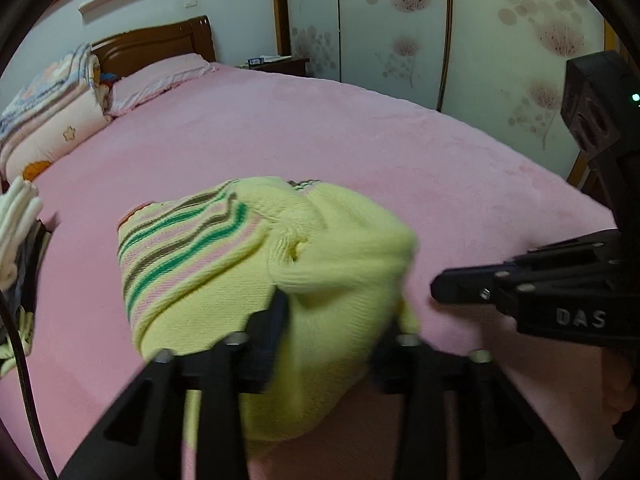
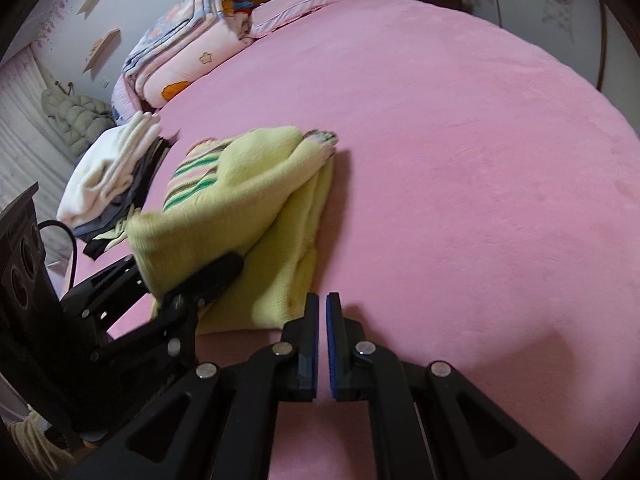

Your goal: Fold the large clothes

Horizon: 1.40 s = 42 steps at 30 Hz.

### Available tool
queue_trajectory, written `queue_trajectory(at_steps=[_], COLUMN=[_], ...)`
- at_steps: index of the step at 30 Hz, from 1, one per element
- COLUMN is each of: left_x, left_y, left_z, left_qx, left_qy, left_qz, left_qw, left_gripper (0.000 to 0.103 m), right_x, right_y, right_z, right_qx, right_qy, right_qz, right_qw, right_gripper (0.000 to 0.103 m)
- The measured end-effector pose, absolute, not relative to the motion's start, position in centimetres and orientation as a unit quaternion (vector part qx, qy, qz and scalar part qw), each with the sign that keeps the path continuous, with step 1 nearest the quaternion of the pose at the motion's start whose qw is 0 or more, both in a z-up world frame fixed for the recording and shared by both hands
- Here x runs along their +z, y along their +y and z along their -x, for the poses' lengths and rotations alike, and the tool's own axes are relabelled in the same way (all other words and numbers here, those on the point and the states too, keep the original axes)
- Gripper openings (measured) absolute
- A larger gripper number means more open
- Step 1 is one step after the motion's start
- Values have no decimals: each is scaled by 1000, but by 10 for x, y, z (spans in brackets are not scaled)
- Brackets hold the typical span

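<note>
Laying the last fold | yellow striped sweater (image 2: 248,208) bundled on pink bed (image 2: 460,160) | left tool (image 1: 332,320) parted around its hem | right tool (image 2: 322,312) clenched, empty | advice: withdraw cleanly.

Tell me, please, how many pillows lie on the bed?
1 visible: a pink pillow at the head of the bed, against the wooden headboard, beside the folded quilts. Others may be hidden behind those quilts.
</note>
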State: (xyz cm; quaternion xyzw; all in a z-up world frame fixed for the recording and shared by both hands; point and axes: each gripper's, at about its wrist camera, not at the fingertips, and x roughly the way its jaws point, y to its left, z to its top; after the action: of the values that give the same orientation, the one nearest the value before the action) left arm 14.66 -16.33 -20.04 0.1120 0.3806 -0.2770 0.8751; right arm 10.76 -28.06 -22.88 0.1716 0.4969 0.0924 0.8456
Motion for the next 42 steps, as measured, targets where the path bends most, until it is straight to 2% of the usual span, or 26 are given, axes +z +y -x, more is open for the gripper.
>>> queue_trajectory(at_steps=[1,3,6,8,10,13,16,20,25,26,27,32,36,37,42], left_x=[-198,-190,-176,-167,-155,-143,-147,-175,-201,-206,-208,-215,-228,-232,-240], left_y=[-163,-161,-152,-142,-127,-102,-67,-39,-36,-40,-44,-59,-73,-81,-86], left_z=[-145,-138,-129,-122,-121,-129,-152,-181,-199,-203,-204,-200,-200,-200,-205], left_qx=[-281,-284,-300,-309,-306,-280,-226,-135,-132,-132,-131,-141,-156,-159,-156], left_qy=[381,379,380,381,381,387,408,459,485,487,490,495,510,511,509], left_qz=[-109,-106,-92,-77,-55,-6,76,115,180,180,173,146,133,125,108], left_qw=[874,874,870,868,871,878,881,871,846,844,844,845,835,835,840], left_gripper=[61,69,72,74,78,79,79,79,79,79,78,78,79,79,79], right_x=[-226,-220,-209,-202,-193,-181,-174,-178,-196,-199,-200,-203,-231,-236,-253], right_y=[-280,-281,-283,-286,-286,-281,-270,-247,-215,-213,-214,-237,-247,-247,-248], right_z=[-112,-112,-115,-115,-116,-124,-136,-153,-168,-170,-170,-152,-128,-124,-117], right_qx=[89,85,83,83,89,106,128,160,156,153,153,125,100,96,92], right_qy=[496,493,488,486,484,473,472,493,529,527,519,491,515,519,513], right_qz=[-168,-166,-172,-177,-186,-204,-215,-213,-161,-156,-161,-196,-214,-216,-223], right_qw=[847,850,851,852,851,851,845,828,818,821,826,840,824,822,824], right_gripper=[4,4,4,9,27,33,33,33,33,32,19,16,14,10,10])
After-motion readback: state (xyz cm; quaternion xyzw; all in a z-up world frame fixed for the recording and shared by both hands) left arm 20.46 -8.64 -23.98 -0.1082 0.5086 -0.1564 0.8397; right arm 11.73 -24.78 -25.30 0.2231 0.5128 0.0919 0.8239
